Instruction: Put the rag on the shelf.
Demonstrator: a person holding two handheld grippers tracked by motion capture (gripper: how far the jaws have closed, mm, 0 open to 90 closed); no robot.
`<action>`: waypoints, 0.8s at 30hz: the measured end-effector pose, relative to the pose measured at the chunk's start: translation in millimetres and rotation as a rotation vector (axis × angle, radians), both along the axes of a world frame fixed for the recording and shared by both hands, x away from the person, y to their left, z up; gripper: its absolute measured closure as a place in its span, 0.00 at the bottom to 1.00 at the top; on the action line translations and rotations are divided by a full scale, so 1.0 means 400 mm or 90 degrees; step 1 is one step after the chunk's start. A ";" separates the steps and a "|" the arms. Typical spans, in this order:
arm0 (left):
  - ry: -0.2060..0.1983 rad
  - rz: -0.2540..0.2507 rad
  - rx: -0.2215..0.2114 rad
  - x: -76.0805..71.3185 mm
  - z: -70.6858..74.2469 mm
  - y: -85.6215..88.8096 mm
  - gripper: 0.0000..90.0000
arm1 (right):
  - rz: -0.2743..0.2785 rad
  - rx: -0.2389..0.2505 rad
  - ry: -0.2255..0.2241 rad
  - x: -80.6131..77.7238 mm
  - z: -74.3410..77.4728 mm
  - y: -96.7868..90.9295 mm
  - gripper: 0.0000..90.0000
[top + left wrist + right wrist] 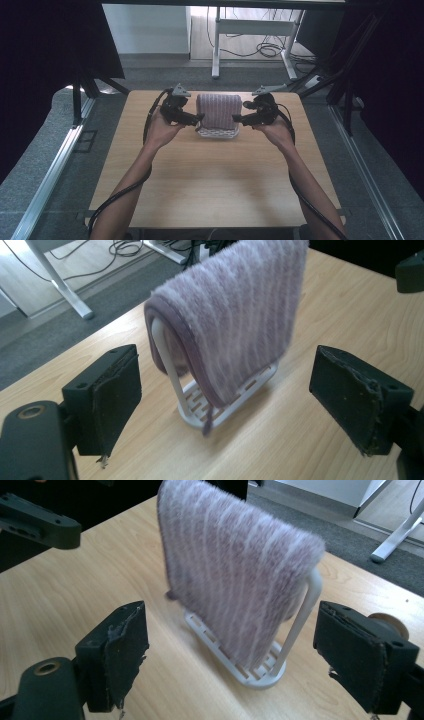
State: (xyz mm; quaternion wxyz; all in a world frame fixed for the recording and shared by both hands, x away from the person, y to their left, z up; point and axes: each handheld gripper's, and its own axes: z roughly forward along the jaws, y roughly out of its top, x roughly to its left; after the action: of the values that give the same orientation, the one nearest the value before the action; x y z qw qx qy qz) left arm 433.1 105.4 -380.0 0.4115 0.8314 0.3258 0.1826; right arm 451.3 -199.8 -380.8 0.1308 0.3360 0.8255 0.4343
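Left tongs (199, 119) stood wide open with nothing between the pads; in the left gripper view the pads (117, 400) were well apart and bare. Right tongs (237, 119) were likewise open and empty, both pads (125, 652) clear of everything.

Purple striped towel (218, 110) hung folded over the top bar of a white rack (217, 133), which sat on the wooden counter (210, 180). The towel and rack lay between the two tongs: just to the right of the left tongs' tips, just to the left of the right tongs' tips. Both tongs pointed inward at the towel's side edges, level with its lower half. Whether the tips touched the cloth could not be told from the high view; in both gripper views the towel (235, 315) sat ahead of the jaws, not within them.

Rack frame (300, 615) upright, slatted base (200, 405) flat on the counter. Towel (235, 580) draped both sides of the bar, the near flap reaching down to the base.
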 end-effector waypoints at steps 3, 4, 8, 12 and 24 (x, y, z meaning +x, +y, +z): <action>-0.001 -0.004 -0.001 -0.024 -0.010 0.007 0.15 | 0.006 -0.002 0.003 -0.017 -0.011 -0.004 0.16; -0.001 -0.004 -0.001 -0.024 -0.010 0.007 0.15 | 0.010 -0.002 0.004 -0.023 -0.015 -0.006 0.16; 0.005 -0.010 -0.006 -0.055 -0.033 0.015 0.15 | 0.012 -0.004 0.005 -0.044 -0.029 -0.011 0.16; 0.009 -0.020 -0.012 -0.095 -0.065 0.024 0.15 | 0.019 -0.013 0.009 -0.076 -0.054 -0.017 0.15; 0.024 -0.006 -0.008 -0.192 -0.168 0.056 0.14 | 0.040 -0.037 0.033 -0.153 -0.158 -0.023 0.08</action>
State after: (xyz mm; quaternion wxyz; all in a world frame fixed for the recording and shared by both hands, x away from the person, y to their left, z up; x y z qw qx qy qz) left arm 356.3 127.7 -447.0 0.4115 0.8336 0.3305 0.1629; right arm 390.2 -209.1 -443.9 0.1053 0.3171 0.8509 0.4053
